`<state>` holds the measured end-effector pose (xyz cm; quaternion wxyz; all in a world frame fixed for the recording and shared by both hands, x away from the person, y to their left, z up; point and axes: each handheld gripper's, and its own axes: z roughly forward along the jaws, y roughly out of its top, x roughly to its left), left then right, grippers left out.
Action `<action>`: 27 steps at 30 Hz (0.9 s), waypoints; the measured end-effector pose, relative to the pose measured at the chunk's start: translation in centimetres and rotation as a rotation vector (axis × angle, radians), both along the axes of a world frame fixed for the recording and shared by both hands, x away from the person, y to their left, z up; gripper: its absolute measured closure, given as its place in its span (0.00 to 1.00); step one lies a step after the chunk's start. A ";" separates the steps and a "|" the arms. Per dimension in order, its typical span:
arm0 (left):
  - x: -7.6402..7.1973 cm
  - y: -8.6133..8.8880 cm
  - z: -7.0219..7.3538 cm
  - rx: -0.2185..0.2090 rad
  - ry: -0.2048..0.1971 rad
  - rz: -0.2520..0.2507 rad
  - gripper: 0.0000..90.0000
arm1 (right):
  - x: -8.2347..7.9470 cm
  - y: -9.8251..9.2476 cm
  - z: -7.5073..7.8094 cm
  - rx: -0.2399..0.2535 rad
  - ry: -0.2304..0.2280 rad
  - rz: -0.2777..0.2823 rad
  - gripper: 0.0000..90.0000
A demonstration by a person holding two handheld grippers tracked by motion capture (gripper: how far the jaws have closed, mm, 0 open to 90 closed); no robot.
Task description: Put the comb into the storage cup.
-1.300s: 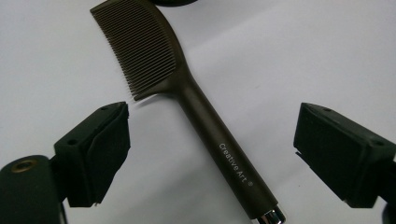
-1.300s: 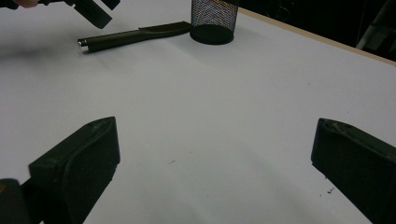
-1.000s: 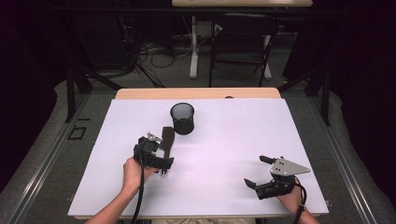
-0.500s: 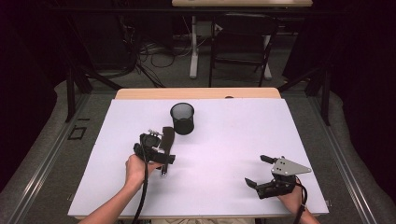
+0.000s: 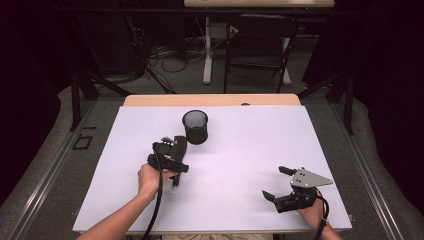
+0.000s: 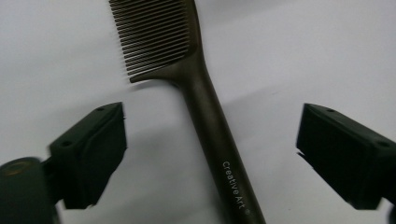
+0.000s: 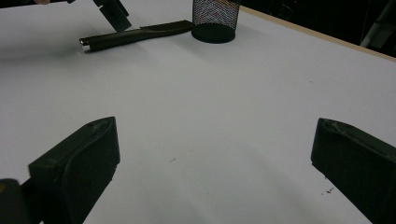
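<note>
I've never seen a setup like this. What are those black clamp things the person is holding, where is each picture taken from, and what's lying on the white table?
There is no robot here: a person holds a hand-held two-jaw tool in each hand. The high view looks down from above at the white table. The left tool and the right tool each carry a camera looking along their own black jaws; those give the other two pictures.

On the table lie a dark comb, printed "Creative Art", and a black mesh cup standing just beyond it.

Nothing is held. The left tool hangs over the comb's handle, jaws wide open on either side. The right tool is open too, over bare table.
</note>
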<state>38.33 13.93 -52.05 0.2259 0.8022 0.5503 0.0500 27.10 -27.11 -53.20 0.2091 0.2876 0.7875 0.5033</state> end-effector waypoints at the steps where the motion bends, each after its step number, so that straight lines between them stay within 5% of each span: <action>1: 0.1 -0.1 0.0 -0.005 0.005 0.003 0.14 | 0.0 0.0 0.0 -0.001 0.001 -0.001 0.01; 12: 1.2 -0.2 -0.1 -0.040 0.083 0.040 0.40 | 0.1 0.0 -0.1 0.002 0.008 0.002 0.01; 27: 1.3 -1.4 -0.6 0.089 0.081 0.097 0.62 | -0.1 0.0 0.0 0.005 0.008 0.005 0.01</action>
